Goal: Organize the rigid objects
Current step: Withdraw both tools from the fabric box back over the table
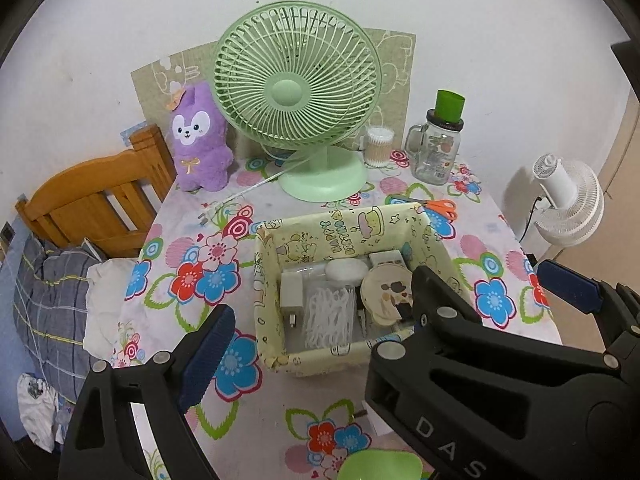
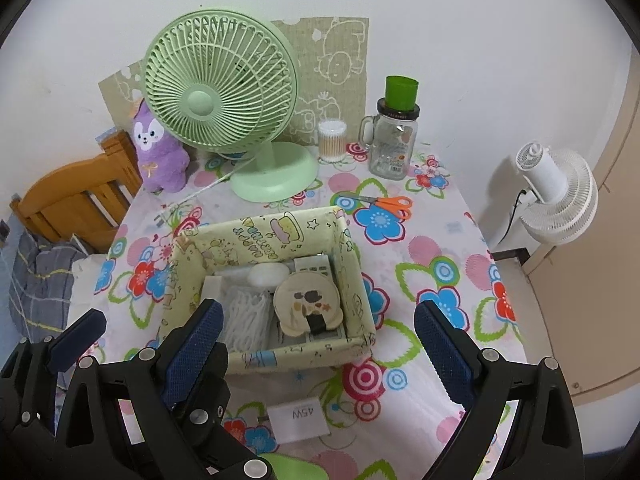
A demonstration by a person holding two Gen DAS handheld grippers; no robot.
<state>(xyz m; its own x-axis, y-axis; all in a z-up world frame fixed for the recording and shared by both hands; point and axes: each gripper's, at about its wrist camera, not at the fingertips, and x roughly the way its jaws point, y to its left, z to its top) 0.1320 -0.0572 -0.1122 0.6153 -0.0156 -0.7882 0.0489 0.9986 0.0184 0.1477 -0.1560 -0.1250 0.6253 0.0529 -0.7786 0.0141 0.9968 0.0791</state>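
While both tongs, left (image 1: 384,300) and right (image 2: 320,340), hovered spread and empty, white charger (image 2: 298,420) lay on table (image 2: 460,240) before box (image 2: 304,354): light, stiff, smooth; pinch flat sides.

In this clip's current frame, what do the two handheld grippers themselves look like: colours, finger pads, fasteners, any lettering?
Both are black plastic with cut-out, truss-like finger arms joined by round silver pins. The left gripper and right gripper each carry dark blue finger pads with a fine knurled texture. White raised letters "DAS" run along the right gripper's body where it shows in the left wrist view. No cables, sleeves or hands are visible.
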